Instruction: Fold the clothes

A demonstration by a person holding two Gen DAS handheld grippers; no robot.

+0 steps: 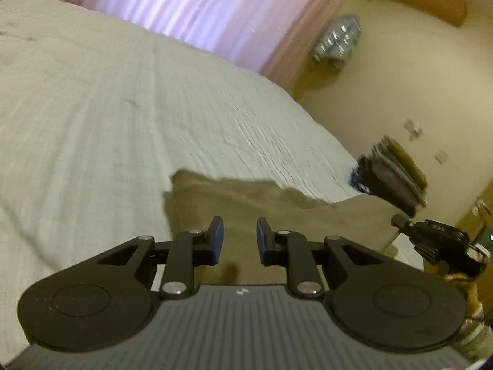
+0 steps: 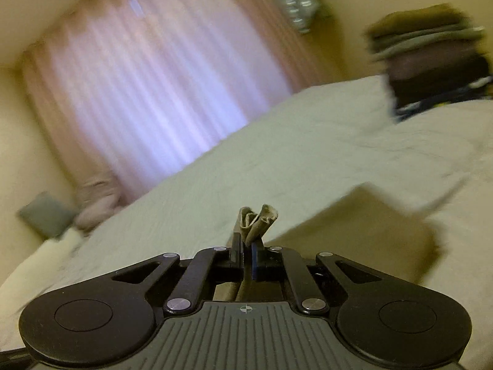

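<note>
A tan cloth (image 1: 277,203) lies flat on the white bedspread (image 1: 92,108), and my left gripper (image 1: 239,231) hovers over its near part. That gripper is open, with nothing between its blue pads (image 1: 218,237). At the right edge of the left wrist view the right gripper (image 1: 400,222) sits by the cloth's right side. In the right wrist view my right gripper (image 2: 246,246) is shut on a bunched edge of the tan cloth (image 2: 258,220), which sticks up past the fingertips. The remainder of the cloth (image 2: 385,225) trails off to the right, blurred.
A stack of folded clothes (image 1: 397,178) (image 2: 431,61) sits at the bed's far right corner. Pink curtains (image 2: 154,77) hang behind the bed. Pillows (image 2: 95,203) lie at the far left. The bed's right edge drops off toward a cream wall (image 1: 385,92).
</note>
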